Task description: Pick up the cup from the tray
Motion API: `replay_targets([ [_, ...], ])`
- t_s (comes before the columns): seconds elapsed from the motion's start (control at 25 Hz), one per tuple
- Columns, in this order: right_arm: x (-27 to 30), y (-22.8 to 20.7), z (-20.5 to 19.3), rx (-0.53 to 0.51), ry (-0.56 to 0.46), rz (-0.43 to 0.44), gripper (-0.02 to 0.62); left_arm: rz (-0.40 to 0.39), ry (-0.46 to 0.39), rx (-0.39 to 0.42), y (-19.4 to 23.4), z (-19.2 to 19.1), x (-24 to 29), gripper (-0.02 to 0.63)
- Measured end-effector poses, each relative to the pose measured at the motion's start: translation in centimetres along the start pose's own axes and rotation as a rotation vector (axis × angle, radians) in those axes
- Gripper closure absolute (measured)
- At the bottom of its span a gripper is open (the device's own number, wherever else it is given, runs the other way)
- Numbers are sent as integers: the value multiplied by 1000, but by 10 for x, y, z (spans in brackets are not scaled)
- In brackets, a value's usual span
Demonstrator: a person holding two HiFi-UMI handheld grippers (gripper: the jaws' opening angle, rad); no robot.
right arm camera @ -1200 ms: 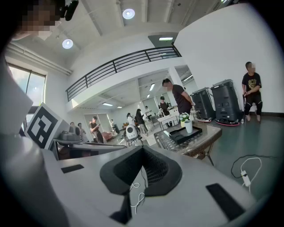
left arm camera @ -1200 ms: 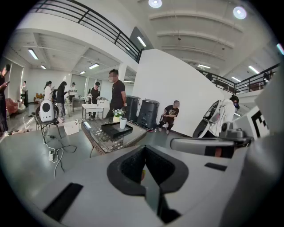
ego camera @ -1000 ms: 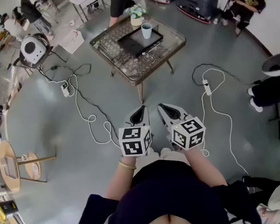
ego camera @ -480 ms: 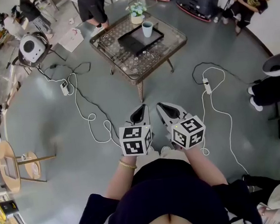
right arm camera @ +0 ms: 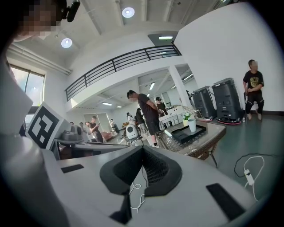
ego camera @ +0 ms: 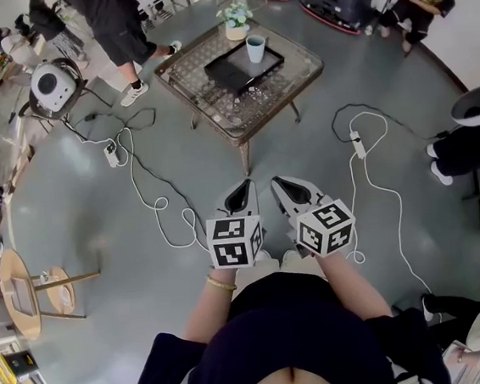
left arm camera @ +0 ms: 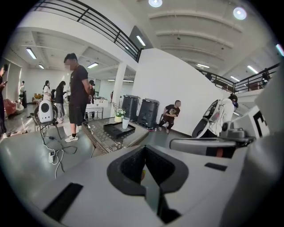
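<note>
"So where is the cup?"

"Top centre of the head view. The pale cup (ego camera: 254, 49) stands upright at the far right corner of the black tray (ego camera: 229, 73). The tray lies flat on the glass-topped wicker table (ego camera: 252, 105). A small potted plant (ego camera: 235, 21) sits on the table just beyond the tray, near the cup but not touching it."

"And the two grippers?"

"Nowhere near it. Both hang low in the middle of the frame, side by side in front of the person's body and over the grey floor (ego camera: 89, 211), well apart from the table. The left gripper (ego camera: 242, 192) has its jaws pressed together with nothing between them. The right gripper (ego camera: 284, 187) is the same: tips meeting, nothing held. Both point towards the table."

"Anyone else about?"

"A person in black shorts (ego camera: 116, 25) is striding past the table's left side, at the upper left. Another person (ego camera: 414, 2) sits by the wall at the upper right. A power strip (ego camera: 357, 145) lies on the floor right of the table, its white cable trailing down the frame."
</note>
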State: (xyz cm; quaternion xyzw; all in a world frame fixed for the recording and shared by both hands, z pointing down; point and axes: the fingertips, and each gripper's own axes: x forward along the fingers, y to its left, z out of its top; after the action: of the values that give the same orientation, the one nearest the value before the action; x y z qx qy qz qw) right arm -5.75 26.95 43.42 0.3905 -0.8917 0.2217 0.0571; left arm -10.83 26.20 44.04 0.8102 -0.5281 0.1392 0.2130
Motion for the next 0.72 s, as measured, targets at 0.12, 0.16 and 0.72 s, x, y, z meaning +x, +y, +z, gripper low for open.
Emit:
replay_targets([
  [0.12, 7, 4, -2, -2, 5, -5, 588, -4, 3, -6, 9, -1, 0, 598],
  [0.16, 9, 5, -3, -1, 6, -8, 588, -4, 5, -7, 12, -2, 1, 598],
  [0.72, 34, -13, 0, 24, 19, -40, 586, -33, 31, -9, 30, 4, 27, 598],
])
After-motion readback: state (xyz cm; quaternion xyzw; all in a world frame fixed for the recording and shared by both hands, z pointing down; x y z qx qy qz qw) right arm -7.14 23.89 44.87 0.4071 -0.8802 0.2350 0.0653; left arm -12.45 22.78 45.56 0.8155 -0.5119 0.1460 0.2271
